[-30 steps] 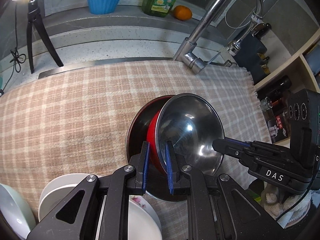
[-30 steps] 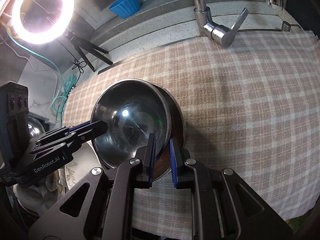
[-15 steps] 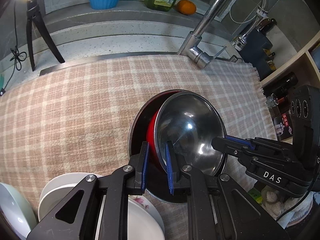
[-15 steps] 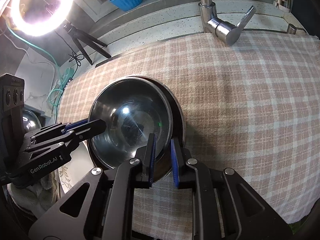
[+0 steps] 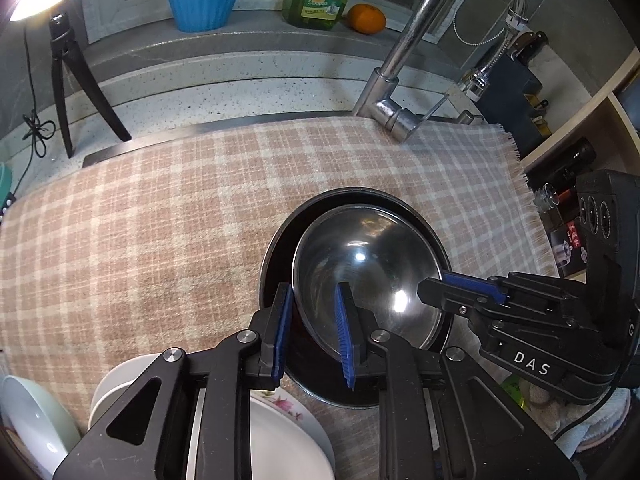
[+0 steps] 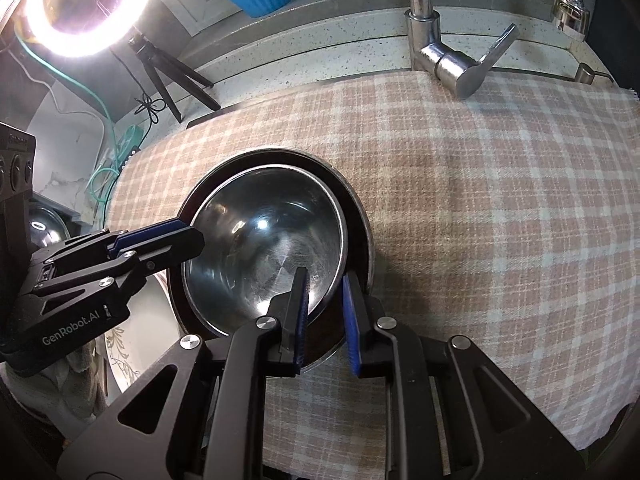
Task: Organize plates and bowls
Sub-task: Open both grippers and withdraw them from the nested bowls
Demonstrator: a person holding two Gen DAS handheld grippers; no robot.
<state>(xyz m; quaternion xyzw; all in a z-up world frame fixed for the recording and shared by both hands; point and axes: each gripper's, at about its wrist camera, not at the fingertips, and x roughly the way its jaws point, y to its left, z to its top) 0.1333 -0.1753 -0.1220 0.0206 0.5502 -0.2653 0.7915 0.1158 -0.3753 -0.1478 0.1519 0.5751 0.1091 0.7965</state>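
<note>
checked beige cloth (image 5: 140, 240) carries my shiny steel bowl (image 5: 368, 272) nested in a dark round pan (image 5: 276, 256). left gripper (image 5: 312, 328) at seven o'clock is opening, right gripper (image 6: 324, 312) at five slack, rim between both.

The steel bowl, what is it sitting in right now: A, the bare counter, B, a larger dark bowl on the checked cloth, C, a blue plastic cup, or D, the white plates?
B: the steel bowl is nested inside a larger dark bowl that rests on the checked cloth, while the white plates lie apart beside it.
</note>
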